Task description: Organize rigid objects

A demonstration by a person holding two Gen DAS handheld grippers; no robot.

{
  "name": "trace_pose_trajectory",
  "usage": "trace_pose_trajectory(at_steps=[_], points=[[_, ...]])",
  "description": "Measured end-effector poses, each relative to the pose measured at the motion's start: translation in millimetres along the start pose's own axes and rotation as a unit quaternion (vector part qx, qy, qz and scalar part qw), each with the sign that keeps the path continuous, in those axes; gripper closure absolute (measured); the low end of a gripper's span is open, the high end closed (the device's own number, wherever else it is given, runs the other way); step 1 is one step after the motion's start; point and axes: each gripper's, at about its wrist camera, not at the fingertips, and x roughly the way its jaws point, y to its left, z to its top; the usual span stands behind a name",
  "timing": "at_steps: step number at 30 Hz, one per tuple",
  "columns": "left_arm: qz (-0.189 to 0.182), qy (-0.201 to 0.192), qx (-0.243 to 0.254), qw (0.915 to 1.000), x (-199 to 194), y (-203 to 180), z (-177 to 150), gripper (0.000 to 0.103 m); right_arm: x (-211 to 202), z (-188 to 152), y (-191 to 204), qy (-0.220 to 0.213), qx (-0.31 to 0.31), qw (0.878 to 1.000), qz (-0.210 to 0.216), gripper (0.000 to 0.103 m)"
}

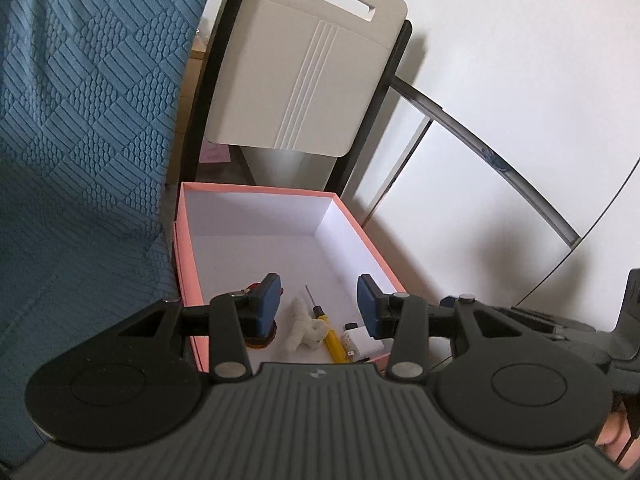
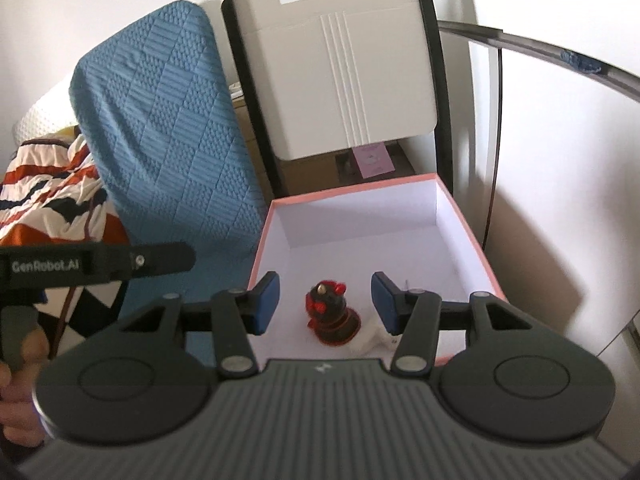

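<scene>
Right wrist view: red-black figurine [image 2: 330, 312] in pink box [image 2: 472, 236], between spread, empty right gripper [image 2: 325, 300] fingers [image 2: 267, 302].

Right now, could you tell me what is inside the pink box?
In the box: a red figurine, white fluffy piece, yellow screwdriver, white block. The gripper hides the near edge.

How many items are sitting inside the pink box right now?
4: red-black figurine near-left, fuzzy white pipe cleaner centre, yellow screwdriver beside it, small white block near-right. The tools may hide more.
</scene>
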Motion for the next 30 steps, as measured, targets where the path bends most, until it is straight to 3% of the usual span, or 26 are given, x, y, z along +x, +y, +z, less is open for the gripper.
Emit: trace_pose_trajectory(at_steps=[10, 16, 18, 30], points=[[0.004, 0.004, -0.006, 1.0000, -12.6, 2.0, -20.5, 0.047, -6.8, -23.6, 10.3, 0.011, 0.011, 1.000, 0.000, 0.049], [0.006, -0.001, -0.001, 1.0000, -15.2, 1.5, -30.4, 0.033, -7.4, -36.6, 11.6, 0.025, 0.005, 1.000, -0.004, 0.049], [0.014, -0.008, 0.014, 0.9998, -16.7, -1.9, -34.4, 0.023, -8.6, -39.2, 14.5, 0.025, -0.003, 1.000, -0.006, 0.049], [0.025, -0.027, -0.008, 0.9993, -25.5, 9.0, -48.9, 0.005, -6.5, -51.9, 21.3, 0.026, -0.002, 1.000, -0.016, 0.049]])
